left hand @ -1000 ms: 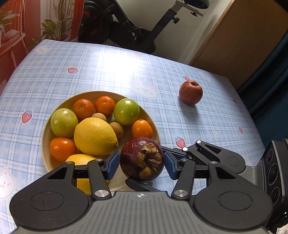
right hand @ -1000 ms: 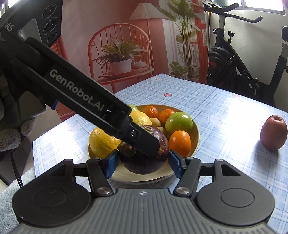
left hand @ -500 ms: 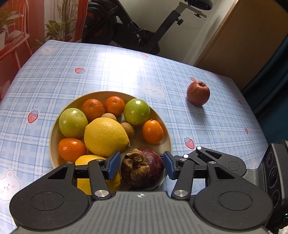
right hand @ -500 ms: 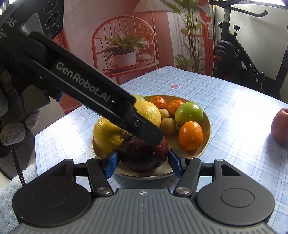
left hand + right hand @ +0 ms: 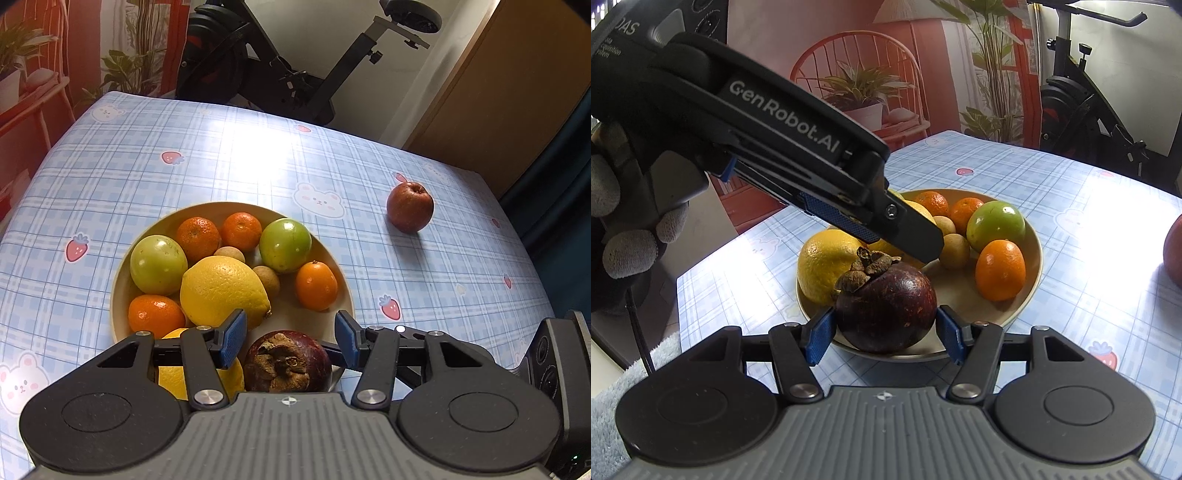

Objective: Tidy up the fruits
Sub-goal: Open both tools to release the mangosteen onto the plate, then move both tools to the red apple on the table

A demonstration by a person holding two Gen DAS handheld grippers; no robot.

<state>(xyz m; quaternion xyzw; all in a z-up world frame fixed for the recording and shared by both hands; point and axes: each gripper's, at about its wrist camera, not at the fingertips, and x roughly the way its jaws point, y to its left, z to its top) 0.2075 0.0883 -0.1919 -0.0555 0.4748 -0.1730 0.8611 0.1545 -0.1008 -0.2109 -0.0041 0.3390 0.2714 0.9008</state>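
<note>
A dark purple mangosteen rests at the near rim of the beige plate. My left gripper is open and raised above and behind it. My right gripper stands on either side of the mangosteen with the pads close to its sides; a small gap shows at the right pad. The plate holds a lemon, tangerines, two green fruits and small brown fruits. A red apple lies alone on the tablecloth to the right, also at the right wrist view's right edge.
The table carries a blue checked cloth with bear and strawberry prints. An exercise bike stands beyond the far edge. A wooden door and dark curtain are at the right. A red chair with a plant stands off the left side.
The left gripper set the mangosteen down on the plate's near rim, opened and lifted away. The right gripper has stayed around the fruit.
</note>
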